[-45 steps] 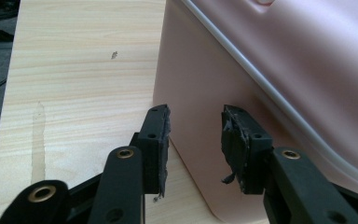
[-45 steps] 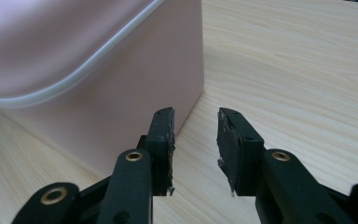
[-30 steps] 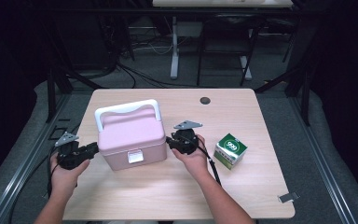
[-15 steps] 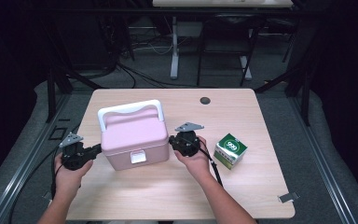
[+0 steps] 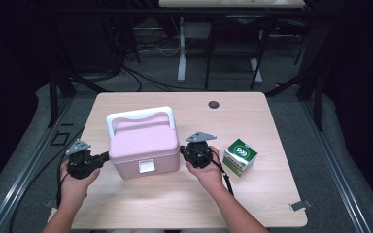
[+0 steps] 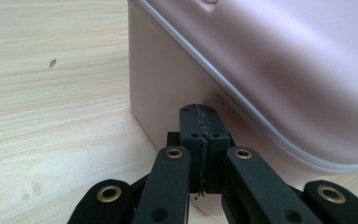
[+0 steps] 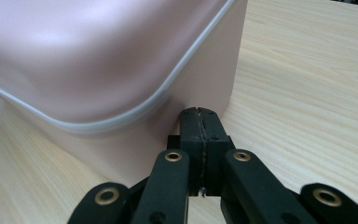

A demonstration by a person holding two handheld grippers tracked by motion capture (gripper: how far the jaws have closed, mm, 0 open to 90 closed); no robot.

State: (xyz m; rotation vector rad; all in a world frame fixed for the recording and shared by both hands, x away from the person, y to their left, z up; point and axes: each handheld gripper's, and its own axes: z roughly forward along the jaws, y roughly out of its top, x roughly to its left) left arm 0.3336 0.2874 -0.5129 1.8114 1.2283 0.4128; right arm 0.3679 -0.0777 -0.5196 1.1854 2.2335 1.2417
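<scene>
A pink lidded box (image 5: 143,141) with a white handle (image 5: 141,112) stands in the middle of the table. My left gripper (image 5: 106,156) points at its left wall. In the left gripper view the jaws (image 6: 199,109) have just been closing and are pressed together with nothing between them, tips at the box wall (image 6: 163,93). My right gripper (image 5: 182,149) faces the box's right wall. Its jaws (image 7: 199,112) have also just closed on nothing, tips against the box (image 7: 98,56) below the lid seam.
A small green and white carton (image 5: 240,156) sits just right of my right hand. A dark round hole (image 5: 213,104) marks the far part of the wooden table (image 5: 252,194). A small metal clip (image 5: 298,205) lies near the right front corner.
The pink box sits slightly farther right than a second ago, and both hands have shifted a little with it.
</scene>
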